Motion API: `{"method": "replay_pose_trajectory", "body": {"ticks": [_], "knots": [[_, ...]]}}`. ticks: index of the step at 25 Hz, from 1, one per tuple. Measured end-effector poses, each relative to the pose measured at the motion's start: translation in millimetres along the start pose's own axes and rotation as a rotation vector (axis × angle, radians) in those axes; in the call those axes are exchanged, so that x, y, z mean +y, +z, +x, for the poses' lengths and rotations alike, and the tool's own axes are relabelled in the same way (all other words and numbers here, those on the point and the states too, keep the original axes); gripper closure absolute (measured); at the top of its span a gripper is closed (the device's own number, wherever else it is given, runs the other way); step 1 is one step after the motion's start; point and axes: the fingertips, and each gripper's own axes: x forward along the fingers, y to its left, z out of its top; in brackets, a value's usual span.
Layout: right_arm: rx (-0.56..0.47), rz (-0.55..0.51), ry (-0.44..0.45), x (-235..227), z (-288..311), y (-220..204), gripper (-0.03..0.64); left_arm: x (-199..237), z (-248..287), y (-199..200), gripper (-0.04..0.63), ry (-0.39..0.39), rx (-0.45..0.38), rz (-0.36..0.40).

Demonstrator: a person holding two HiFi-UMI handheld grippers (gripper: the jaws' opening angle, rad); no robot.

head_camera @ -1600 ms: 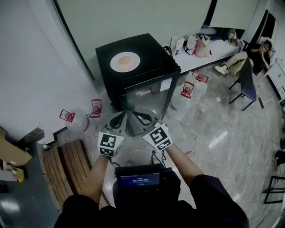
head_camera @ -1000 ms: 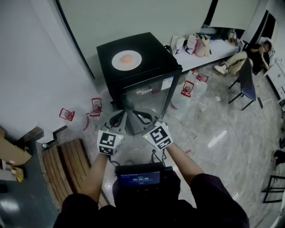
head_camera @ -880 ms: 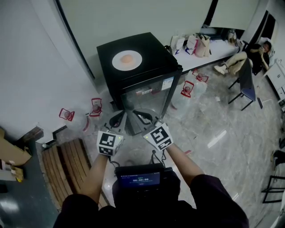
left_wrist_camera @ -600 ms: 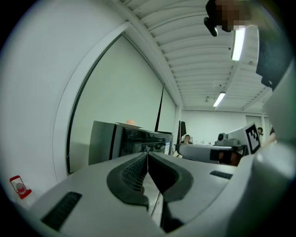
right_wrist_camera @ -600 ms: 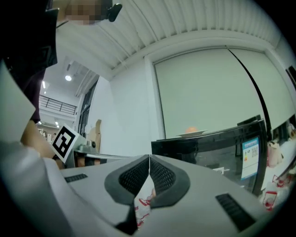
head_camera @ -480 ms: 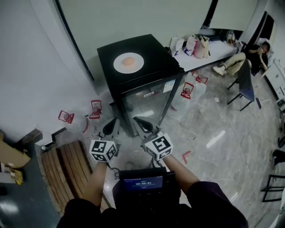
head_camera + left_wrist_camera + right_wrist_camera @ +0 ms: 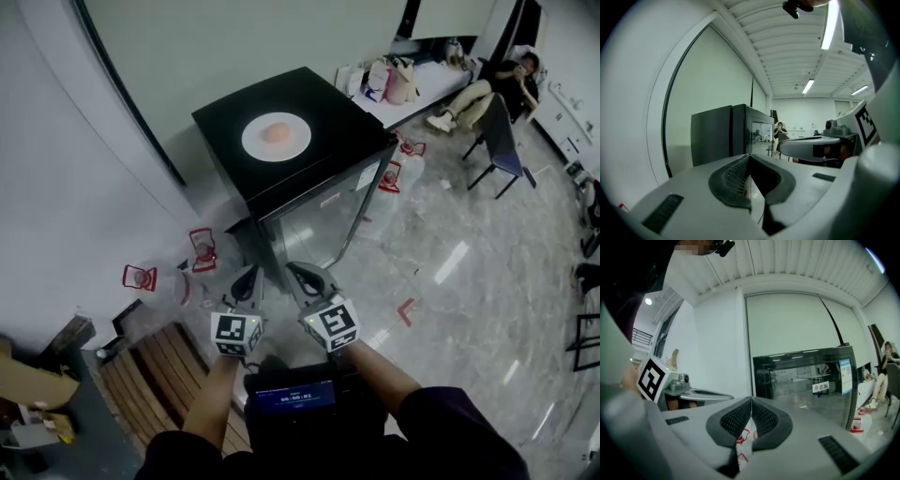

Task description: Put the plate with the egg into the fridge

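While the fridge door [image 7: 323, 220] is standing closed, plate [image 7: 296, 146] and egg [image 7: 276, 133] are sitting on top.
Left tool [image 7: 246, 280] and right tool [image 7: 306, 277] are hanging with jaws together, empty; opening the door first is looking advisable.

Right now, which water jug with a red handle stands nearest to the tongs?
The jug just left of the fridge, beside the left tongs; the others stand farther left or beyond the fridge.

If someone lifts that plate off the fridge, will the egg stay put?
The egg lies loose on the flat white plate, so it would probably roll if the plate tilts. The plate looks rigid, and may slide on the glossy black fridge.
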Motion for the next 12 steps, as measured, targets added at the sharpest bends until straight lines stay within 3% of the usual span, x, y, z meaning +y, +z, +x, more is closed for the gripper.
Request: {"method": "replay_pose_trajectory", "body": {"ticks": [7,12], "knots": [[0.016,-0.038,-0.309,15.5,29.2,-18.9,0.607,34.6,-2.8,-5.5,0.586,-0.204,-0.002,0.077],[0.108,-0.049,-0.581,4.5,36.4,-52.5,0.606,48.3,6.6,-22.7,0.586,-0.3,0.038,0.092]]}}
